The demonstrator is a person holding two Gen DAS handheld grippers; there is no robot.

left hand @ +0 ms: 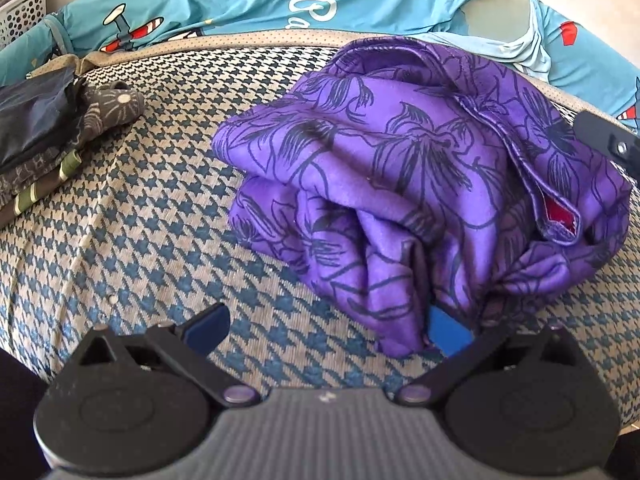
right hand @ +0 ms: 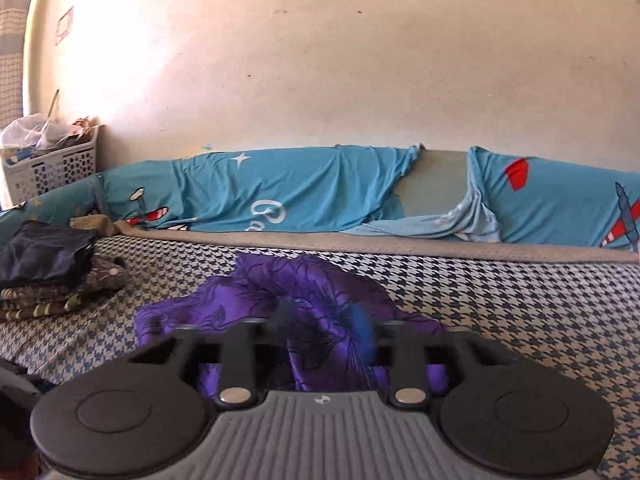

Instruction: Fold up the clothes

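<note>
A purple garment [left hand: 400, 168] with a dark flower print lies folded into a thick bundle on the houndstooth bed sheet [left hand: 152, 248]. My left gripper [left hand: 328, 330] is open wide just in front of it. Its right blue pad [left hand: 448, 334] sits at the bundle's near lower edge, and its left pad is over bare sheet. A black part of the right gripper [left hand: 612, 144] shows at the bundle's far right side. In the right wrist view the purple garment [right hand: 256, 292] lies under and ahead of my right gripper [right hand: 324, 326]. Its blurred fingers stand apart with a fold of cloth between them, unpressed.
A stack of folded dark clothes [left hand: 40, 140] [right hand: 48, 276] sits at the left of the bed. Behind it a white perforated basket [right hand: 52, 172] stands by the wall. A blue cartoon-print sheet [right hand: 280, 188] covers a long cushion along the far edge.
</note>
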